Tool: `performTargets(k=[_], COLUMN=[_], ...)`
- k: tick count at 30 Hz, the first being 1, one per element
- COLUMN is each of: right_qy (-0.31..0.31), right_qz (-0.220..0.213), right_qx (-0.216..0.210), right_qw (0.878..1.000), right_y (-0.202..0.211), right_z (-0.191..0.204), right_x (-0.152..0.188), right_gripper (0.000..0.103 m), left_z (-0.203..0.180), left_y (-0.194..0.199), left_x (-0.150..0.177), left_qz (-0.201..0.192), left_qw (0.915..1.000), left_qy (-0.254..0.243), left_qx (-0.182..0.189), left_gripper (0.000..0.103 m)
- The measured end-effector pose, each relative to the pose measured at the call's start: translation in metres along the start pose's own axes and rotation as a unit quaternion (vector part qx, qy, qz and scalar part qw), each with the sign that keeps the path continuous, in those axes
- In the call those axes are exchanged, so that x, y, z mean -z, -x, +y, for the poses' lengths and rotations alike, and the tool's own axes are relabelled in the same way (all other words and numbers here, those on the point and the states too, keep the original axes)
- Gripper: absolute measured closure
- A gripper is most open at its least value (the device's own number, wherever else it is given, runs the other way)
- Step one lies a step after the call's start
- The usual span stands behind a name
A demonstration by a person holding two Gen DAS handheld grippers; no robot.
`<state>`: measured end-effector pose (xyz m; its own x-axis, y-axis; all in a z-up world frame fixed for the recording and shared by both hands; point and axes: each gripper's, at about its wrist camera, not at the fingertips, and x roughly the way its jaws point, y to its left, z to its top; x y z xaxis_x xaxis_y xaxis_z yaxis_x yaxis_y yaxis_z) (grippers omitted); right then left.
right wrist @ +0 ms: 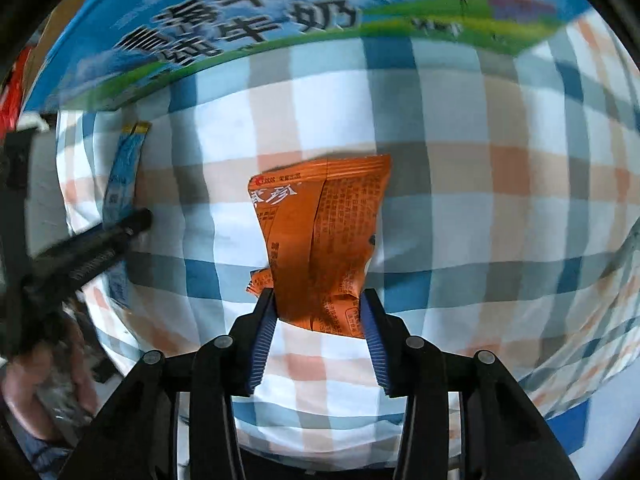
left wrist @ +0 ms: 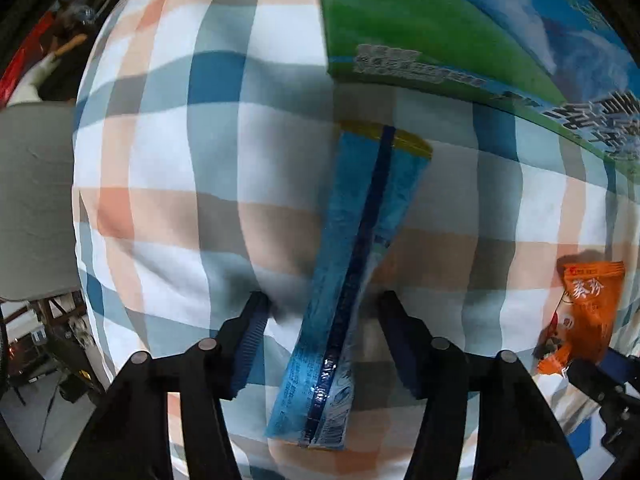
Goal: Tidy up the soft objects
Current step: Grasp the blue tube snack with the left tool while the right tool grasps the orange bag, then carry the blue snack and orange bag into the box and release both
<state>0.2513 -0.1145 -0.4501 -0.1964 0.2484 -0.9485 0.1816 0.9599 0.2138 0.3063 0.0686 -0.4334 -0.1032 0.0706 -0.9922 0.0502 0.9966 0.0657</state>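
Observation:
A long blue packet (left wrist: 360, 248) lies flat on a checked blue, white and orange cloth (left wrist: 180, 160). My left gripper (left wrist: 323, 307) stands open astride the packet's near half, with both fingers apart from its sides. In the right wrist view the blue packet (right wrist: 124, 168) shows at the far left, with a left fingertip (right wrist: 134, 220) beside it. An orange snack packet (right wrist: 320, 232) sits crumpled between the pads of my right gripper (right wrist: 319, 298), which is shut on its lower end. The left wrist view also catches the orange packet (left wrist: 592, 312) at the right edge.
A large blue and green printed milk carton box (left wrist: 440, 20) stands on the checked cloth (right wrist: 480, 240) just behind both packets, and the same box (right wrist: 240, 12) spans the top of the right view. A grey surface (left wrist: 32, 200) borders the cloth on the left. A person's hand (right wrist: 24, 380) is at lower left.

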Motion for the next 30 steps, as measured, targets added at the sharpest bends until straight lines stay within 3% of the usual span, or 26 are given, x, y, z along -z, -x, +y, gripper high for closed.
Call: performTargets(k=[4,6,12,18,25,30], right_qy=[-0.014,-0.024,-0.020,-0.003,0.018,0.032], right_qz=[0.001,0.000,-0.012,-0.006,-0.022,-0.045], right_qx=[-0.004,-0.006,-0.001,0.000,-0.018,-0.042], right_qw=[1.000,1.000,1.000,1.000,0.999,0.998], right_y=[-0.012,-0.018,-0.011,-0.008,0.022,0.068], right_z=[-0.004,-0.006,-0.016,-0.001,-0.005,-0.011], right_x=[-0.003,-0.004,0.000,0.016,0.046,0.061], right_gripper=[0.053,0.051,0.060,0.067,0.068,0.068], left_z=[-0.005,-0.004,-0.006,-0.005,-0.006,-0.010], left_y=[0.010,0.012,0.014,0.024,0.064,0.110], left_x=[0.014,0.024,0.055,0.068,0.086,0.089], left_qz=[-0.011,-0.011,-0.006,-0.015,-0.049,-0.087], left_qw=[0.9998,0.9998,0.9997,0.9991,0.9962,0.9916], left_qy=[-0.001,0.007,0.022,0.033,0.032,0.019], left_qx=[-0.016,-0.012,-0.003,0.024,0.064,0.094], left_gripper=[0.079,0.081,0.085,0.087,0.087,0.087])
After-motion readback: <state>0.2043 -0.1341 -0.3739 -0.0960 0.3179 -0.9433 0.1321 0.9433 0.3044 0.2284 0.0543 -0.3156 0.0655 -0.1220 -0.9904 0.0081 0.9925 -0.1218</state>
